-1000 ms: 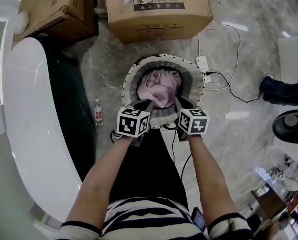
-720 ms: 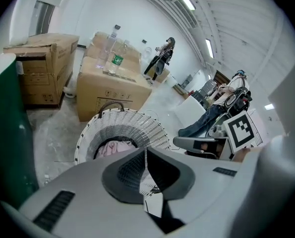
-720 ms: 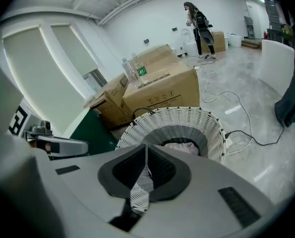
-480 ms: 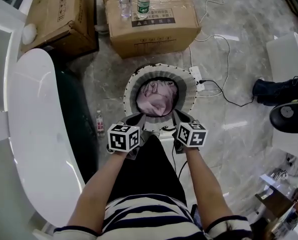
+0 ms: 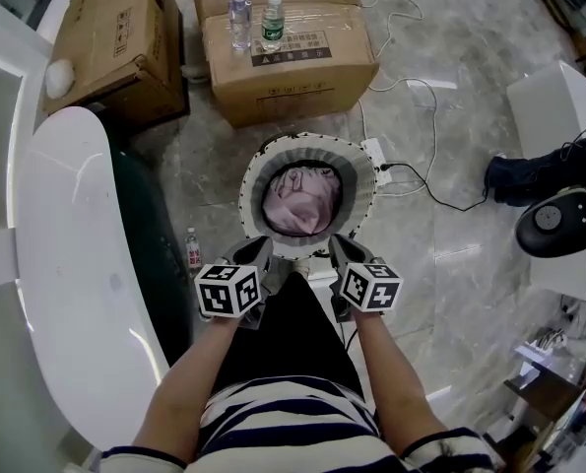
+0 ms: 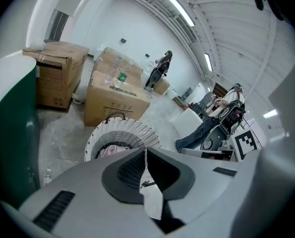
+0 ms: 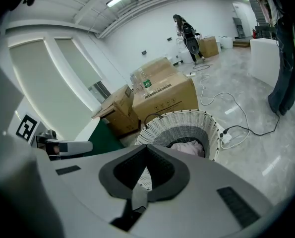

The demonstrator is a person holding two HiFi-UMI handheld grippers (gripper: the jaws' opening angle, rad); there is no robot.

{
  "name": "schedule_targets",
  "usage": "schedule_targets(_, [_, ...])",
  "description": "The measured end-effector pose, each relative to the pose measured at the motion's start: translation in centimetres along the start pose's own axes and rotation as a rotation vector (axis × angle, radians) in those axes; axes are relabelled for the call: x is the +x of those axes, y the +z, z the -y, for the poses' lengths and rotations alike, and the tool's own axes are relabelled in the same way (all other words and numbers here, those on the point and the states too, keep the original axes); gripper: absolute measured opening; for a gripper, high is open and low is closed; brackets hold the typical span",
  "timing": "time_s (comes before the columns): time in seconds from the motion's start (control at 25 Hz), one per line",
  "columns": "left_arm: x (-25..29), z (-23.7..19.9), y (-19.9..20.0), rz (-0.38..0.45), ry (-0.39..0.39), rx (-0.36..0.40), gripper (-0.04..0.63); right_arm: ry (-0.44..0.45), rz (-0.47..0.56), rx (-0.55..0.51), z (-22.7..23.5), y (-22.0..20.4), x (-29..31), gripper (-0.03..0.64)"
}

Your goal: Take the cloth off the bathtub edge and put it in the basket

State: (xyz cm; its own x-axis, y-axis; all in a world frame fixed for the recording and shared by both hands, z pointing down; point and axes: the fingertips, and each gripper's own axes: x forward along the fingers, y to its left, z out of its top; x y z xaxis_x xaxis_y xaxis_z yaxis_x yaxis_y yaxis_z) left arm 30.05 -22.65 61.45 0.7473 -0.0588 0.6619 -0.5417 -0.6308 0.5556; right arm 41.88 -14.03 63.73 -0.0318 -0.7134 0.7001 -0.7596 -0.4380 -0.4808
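Inside basket (image 5: 249,187), pink cloth (image 5: 300,203), beyond left claw (image 5: 257,245), right claw (image 5: 339,244), both closed, empty

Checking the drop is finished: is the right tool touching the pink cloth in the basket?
Apart. The right gripper view shows the right tool with its jaws shut on nothing, and the pink cloth lying down inside the basket, well beyond them.

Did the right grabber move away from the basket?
Yes. The right gripper has drawn back from the basket toward the person: earlier its tips reached over the near rim, now they sit just outside it.
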Motion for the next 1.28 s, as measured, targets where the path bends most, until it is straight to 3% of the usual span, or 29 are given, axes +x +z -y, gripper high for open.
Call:
schedule_targets(0.6, [-3.6, 0.0, -3.1, -0.005, 0.007, 0.032, 0.029, 0.035, -0.031, -0.005, -3.8, -4.6, -3.0, 0.028])
schedule_targets(1.04, [-5.7, -1.1, -4.8, -0.025, 0.026, 0.013, 0.029, 0.052, -0.056, 0.001, -5.1, -5.8, -3.6, 0.026])
schedule_targets(1.28, [-6.5, -1.2, -5.4, -0.034, 0.033, 0.045, 0.029, 0.043, -0.076, -0.044, -5.6, -5.9, -3.8, 0.028])
